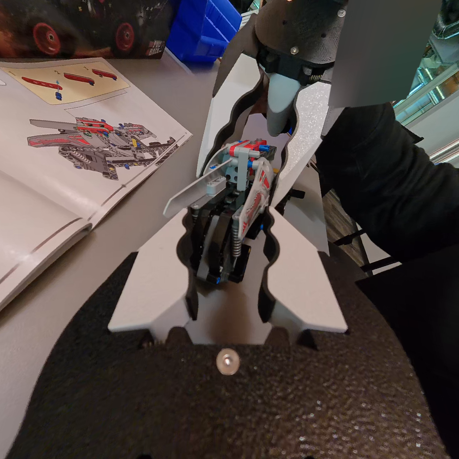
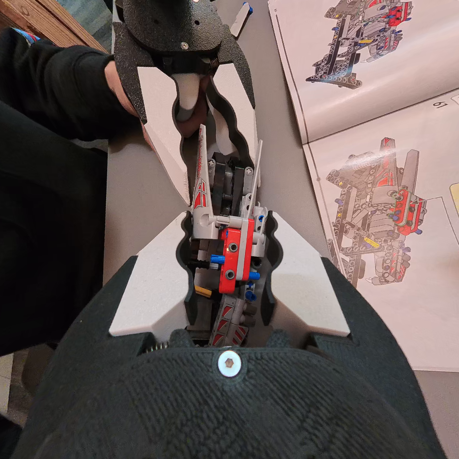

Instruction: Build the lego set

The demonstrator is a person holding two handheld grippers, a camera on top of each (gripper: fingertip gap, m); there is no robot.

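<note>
My left claw (image 1: pixel 227 250): I see it squeezed tight on the dark bottom end of the lego model (image 1: pixel 231 206); its two white fingers (image 1: pixel 154 280) hug the black parts on both sides
My right claw (image 2: pixel 229 258): I see it squeezed tight on the other end of the model, the end with the red block (image 2: pixel 237 255) and small blue pins; it faces my left claw
Lego model: held up above the table (image 1: pixel 159 82) between my two claws; grey panels with red marks stick out from it
Book (image 1: pixel 82 149): lies open on the table beside the model, showing build pictures
Far away: a dark box (image 1: pixel 82 27) and a blue bin (image 1: pixel 203 32) behind the book
</note>
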